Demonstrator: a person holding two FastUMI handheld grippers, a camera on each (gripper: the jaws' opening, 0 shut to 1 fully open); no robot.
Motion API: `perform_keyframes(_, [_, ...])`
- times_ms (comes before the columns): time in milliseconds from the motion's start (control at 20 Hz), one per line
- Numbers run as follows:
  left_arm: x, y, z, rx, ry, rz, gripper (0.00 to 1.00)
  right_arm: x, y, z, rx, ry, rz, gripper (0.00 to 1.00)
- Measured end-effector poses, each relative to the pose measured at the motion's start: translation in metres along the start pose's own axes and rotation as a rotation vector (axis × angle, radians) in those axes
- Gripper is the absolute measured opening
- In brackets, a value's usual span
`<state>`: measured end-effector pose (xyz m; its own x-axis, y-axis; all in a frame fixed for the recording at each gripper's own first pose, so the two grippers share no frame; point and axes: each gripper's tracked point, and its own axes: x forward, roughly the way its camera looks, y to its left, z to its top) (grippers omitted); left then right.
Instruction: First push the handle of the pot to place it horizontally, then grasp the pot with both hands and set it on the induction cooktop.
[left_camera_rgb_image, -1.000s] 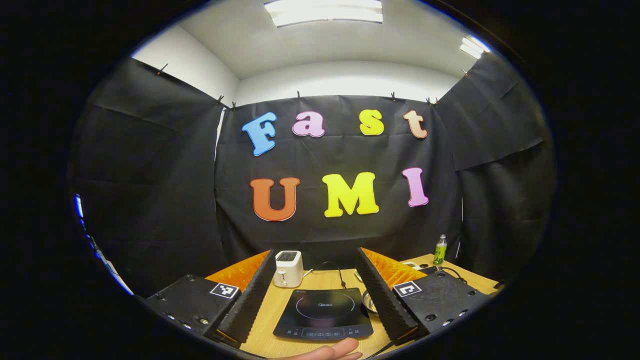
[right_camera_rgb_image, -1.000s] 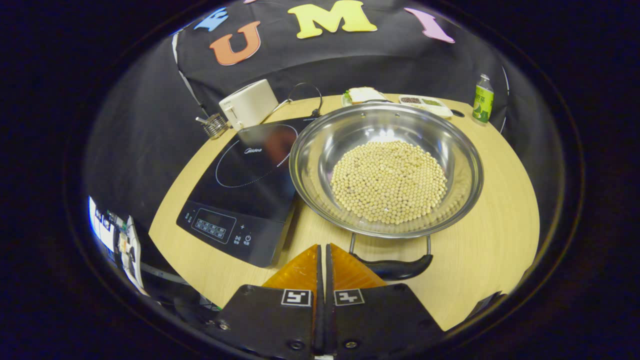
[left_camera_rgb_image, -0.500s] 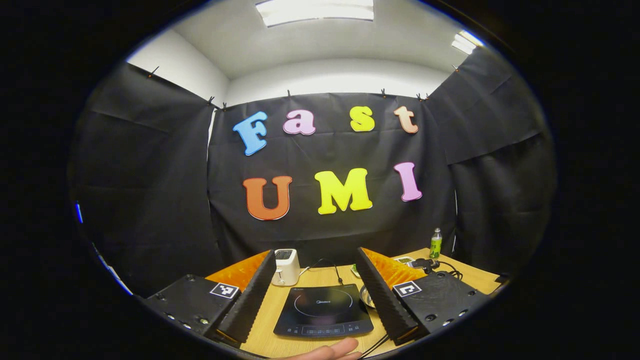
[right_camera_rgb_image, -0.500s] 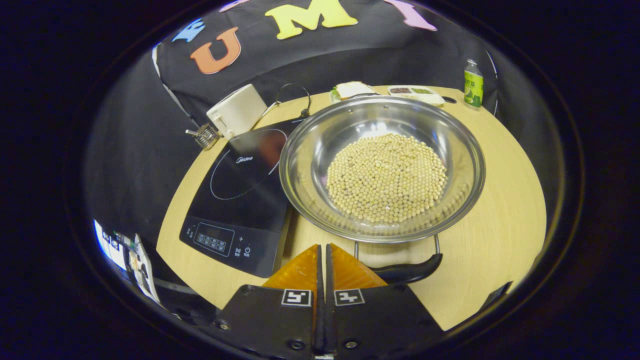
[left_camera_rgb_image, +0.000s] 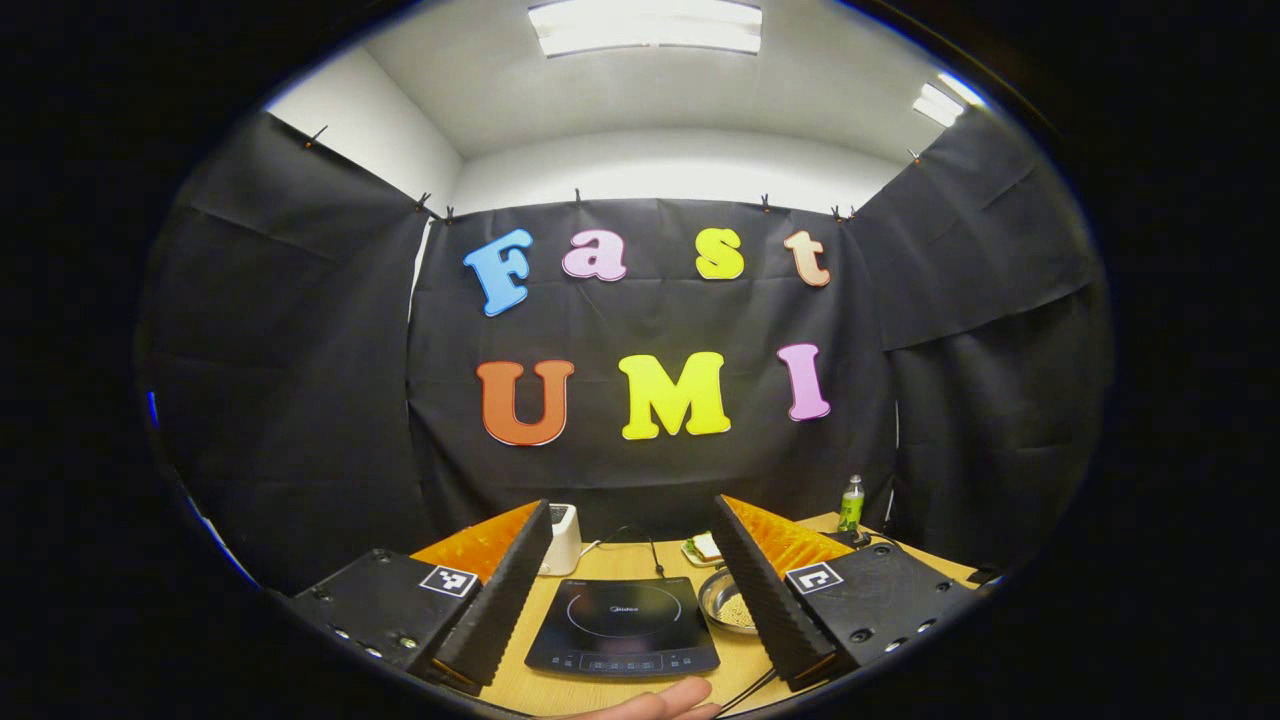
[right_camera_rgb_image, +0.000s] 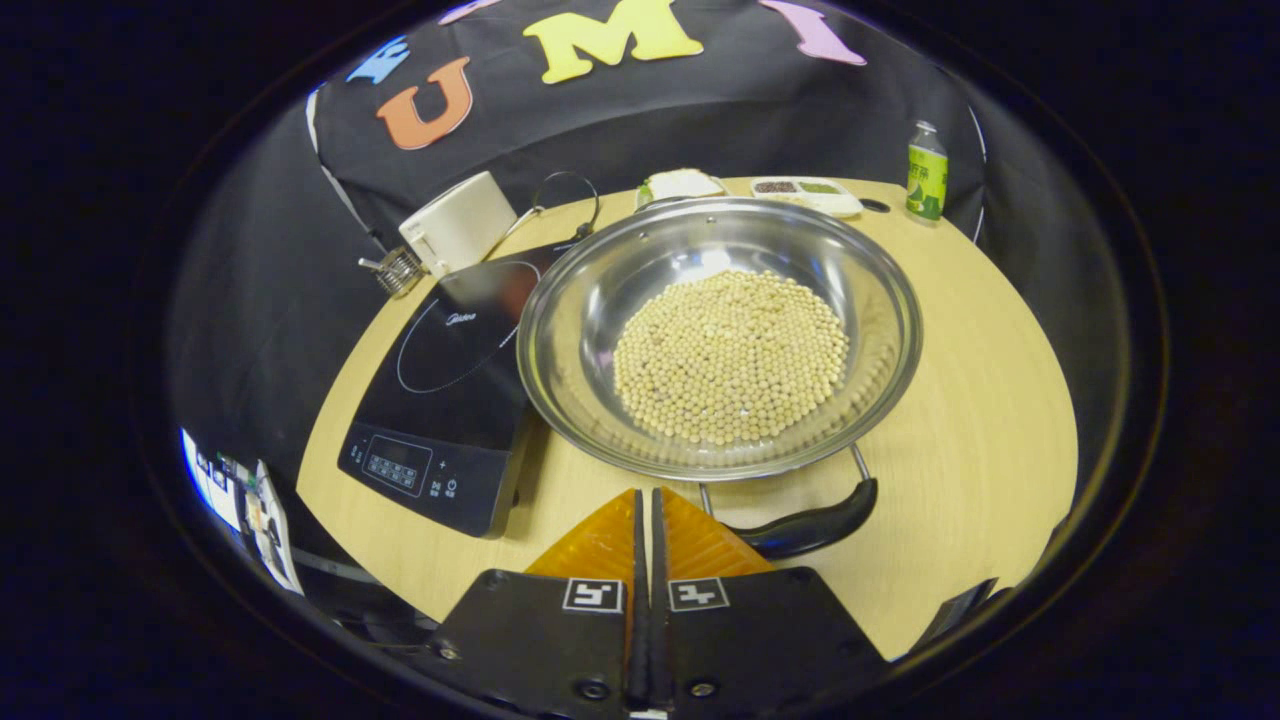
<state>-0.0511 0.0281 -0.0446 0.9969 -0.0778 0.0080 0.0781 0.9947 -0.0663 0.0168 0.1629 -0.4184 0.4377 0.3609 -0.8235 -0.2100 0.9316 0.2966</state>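
Table (right_camera_rgb_image: 980, 400) edge near; pot (right_camera_rgb_image: 715, 335) beside cooktop (right_camera_rgb_image: 450, 385); right gripper (right_camera_rgb_image: 646, 500) fingers closed, left gripper (left_camera_rgb_image: 630, 555) fingers spread.

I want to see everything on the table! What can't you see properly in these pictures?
- Pot, left gripper view: mostly behind a finger of the left tongs.
- Pot handle, right gripper view: near end behind the right tongs.
- Cooktop buttons: too small.
- Tray food: too small.
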Motion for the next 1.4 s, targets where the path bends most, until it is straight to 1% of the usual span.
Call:
perform_keyframes(100, [0.001, 0.001, 0.004, 0.015, -0.007, 0.000, 0.96, -0.002, -0.009, 0.000, -0.009, -0.015, -0.005, 0.04])
perform_keyframes(150, [0.001, 0.002, 0.004, 0.021, -0.008, 0.004, 0.96, -0.004, -0.016, -0.001, -0.017, -0.018, -0.015, 0.00])
perform_keyframes(200, [0.001, 0.002, 0.003, 0.023, -0.006, 0.008, 0.96, -0.007, -0.020, -0.002, -0.027, -0.011, -0.020, 0.00])
perform_keyframes(250, [0.002, 0.002, 0.002, 0.025, -0.001, 0.013, 0.96, -0.009, -0.024, -0.004, -0.031, -0.003, -0.018, 0.00])
perform_keyframes(300, [0.002, 0.001, 0.000, 0.031, 0.007, 0.016, 0.96, -0.012, -0.027, -0.003, -0.026, 0.005, -0.007, 0.04])
perform_keyframes(350, [0.003, 0.001, -0.002, 0.039, 0.014, 0.020, 0.96, -0.013, -0.031, -0.003, -0.014, 0.012, 0.004, 0.04])
perform_keyframes(400, [0.004, 0.001, -0.005, 0.047, 0.020, 0.024, 0.96, -0.014, -0.035, -0.002, -0.010, 0.021, 0.014, 0.01])
perform_keyframes(450, [0.006, 0.000, -0.004, 0.051, 0.022, 0.027, 0.96, -0.015, -0.041, 0.000, -0.005, 0.025, 0.013, 0.04])
perform_keyframes(600, [0.010, -0.006, -0.007, 0.044, 0.034, 0.024, 0.96, -0.015, -0.063, 0.008, -0.028, 0.015, -0.009, 0.04])
perform_keyframes(650, [0.011, -0.007, -0.007, 0.036, 0.034, 0.027, 0.96, -0.014, -0.069, 0.009, -0.042, 0.014, -0.012, 0.00])
perform_keyframes(700, [0.014, -0.010, -0.007, 0.030, 0.032, 0.030, 0.96, -0.014, -0.075, 0.011, -0.052, 0.010, -0.017, 0.00])
perform_keyframes(750, [0.016, -0.013, -0.007, 0.029, 0.031, 0.027, 0.96, -0.014, -0.083, 0.014, -0.058, 0.003, -0.022, 0.04])
perform_keyframes(950, [0.021, -0.024, -0.008, 0.023, 0.024, 0.007, 0.96, -0.015, -0.111, 0.022, -0.076, -0.004, -0.044, 0.04])
perform_keyframes(1100, [0.026, -0.024, -0.011, 0.009, 0.017, 0.020, 0.96, -0.013, -0.129, 0.030, -0.079, -0.012, -0.050, 0.04])
perform_keyframes(1200, [0.027, -0.026, -0.013, -0.002, 0.011, 0.015, 0.96, -0.012, -0.138, 0.036, -0.110, -0.020, -0.058, 0.04])
perform_keyframes(1400, [0.028, -0.020, -0.026, -0.007, 0.023, 0.043, 0.96, -0.006, -0.159, 0.051, -0.243, -0.045, -0.019, 0.04])
